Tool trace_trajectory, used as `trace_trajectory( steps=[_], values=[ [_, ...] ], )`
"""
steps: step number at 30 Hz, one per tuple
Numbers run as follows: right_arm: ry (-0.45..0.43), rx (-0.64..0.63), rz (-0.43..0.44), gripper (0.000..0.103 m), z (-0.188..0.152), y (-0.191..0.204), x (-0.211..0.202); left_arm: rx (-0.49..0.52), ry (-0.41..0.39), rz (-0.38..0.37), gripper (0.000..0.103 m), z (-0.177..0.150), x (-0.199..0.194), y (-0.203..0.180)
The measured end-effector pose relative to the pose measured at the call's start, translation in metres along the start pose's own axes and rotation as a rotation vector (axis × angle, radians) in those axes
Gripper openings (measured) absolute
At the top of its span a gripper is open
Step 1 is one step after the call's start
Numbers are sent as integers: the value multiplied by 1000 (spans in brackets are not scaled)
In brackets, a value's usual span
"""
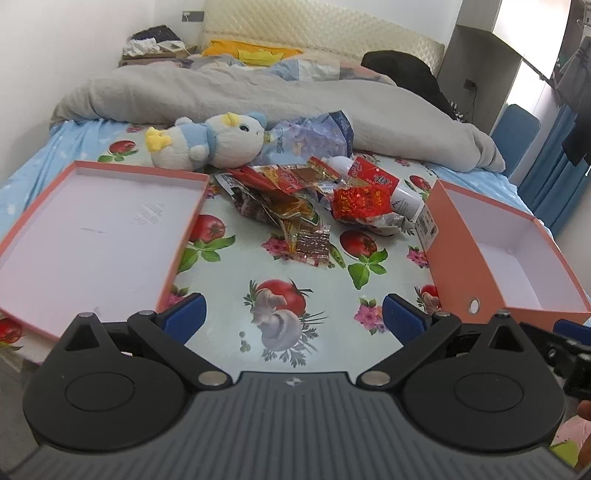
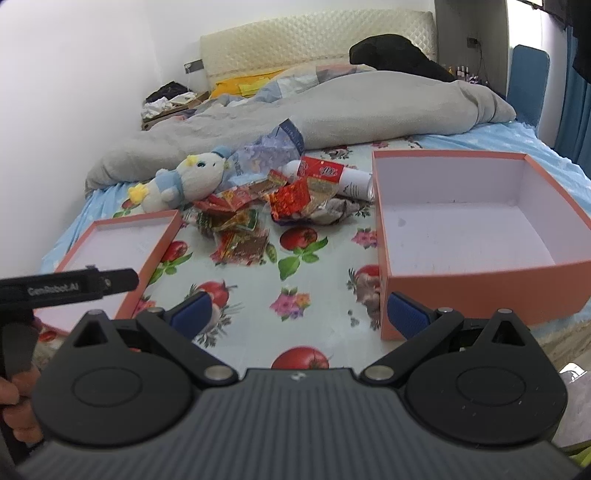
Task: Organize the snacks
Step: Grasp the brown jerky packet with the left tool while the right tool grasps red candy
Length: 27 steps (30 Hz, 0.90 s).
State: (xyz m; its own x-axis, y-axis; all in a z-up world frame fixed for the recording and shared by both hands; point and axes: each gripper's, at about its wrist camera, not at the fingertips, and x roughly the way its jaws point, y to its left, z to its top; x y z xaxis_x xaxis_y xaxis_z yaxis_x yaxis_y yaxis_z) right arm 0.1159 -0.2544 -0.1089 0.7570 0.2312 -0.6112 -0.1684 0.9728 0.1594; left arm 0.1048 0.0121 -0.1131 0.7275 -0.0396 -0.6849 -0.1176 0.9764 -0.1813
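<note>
Both jaws spread wide and empty: left gripper (image 1: 291,317) and right gripper (image 2: 297,314) low over floral sheet (image 1: 295,266). Crinkled red and orange snack packets (image 1: 303,195) heaped mid-bed beside white bottle (image 1: 402,197) and plush toy (image 1: 218,138), between shallow pink lid (image 1: 92,225) and deeper pink box (image 2: 476,236), both bare inside. Grey duvet (image 1: 258,96) bunched behind, quilted headboard (image 1: 314,29) against white wall.

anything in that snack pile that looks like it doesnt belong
Yes. A white spray bottle lies on its side at the far edge of the snack packets, partly under a red packet. A plush toy lies toppled just behind the pile. Neither looks like a snack. Both boxes, the deep box and the shallow lid, are empty.
</note>
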Motion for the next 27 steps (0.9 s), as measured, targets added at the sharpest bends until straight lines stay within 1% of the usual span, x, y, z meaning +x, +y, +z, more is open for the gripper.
trace_trajectory(
  steps=[1,5,12,16,19,21,24,27],
  values=[
    [-2,-2,4,103,1,0,3,3,6,-5,103,1,7,1],
    [24,1,39,94,6,-3,25,20,42,-9,103,5,36,3],
    [30,-27,65,92,16,-1,65,37,96,-27,103,5,86,10],
    [30,-51,68,85,23,2,88,46,122,-38,103,5,113,13],
    [29,-57,71,83,30,4,106,73,136,-53,103,8,132,12],
    [31,-60,60,79,35,6,118,89,140,-61,103,11,142,10],
    [23,-41,63,79,43,6,136,105,138,-73,103,15,157,9],
    [20,-23,66,80,50,2,154,99,152,-85,103,20,176,10]
  ],
)
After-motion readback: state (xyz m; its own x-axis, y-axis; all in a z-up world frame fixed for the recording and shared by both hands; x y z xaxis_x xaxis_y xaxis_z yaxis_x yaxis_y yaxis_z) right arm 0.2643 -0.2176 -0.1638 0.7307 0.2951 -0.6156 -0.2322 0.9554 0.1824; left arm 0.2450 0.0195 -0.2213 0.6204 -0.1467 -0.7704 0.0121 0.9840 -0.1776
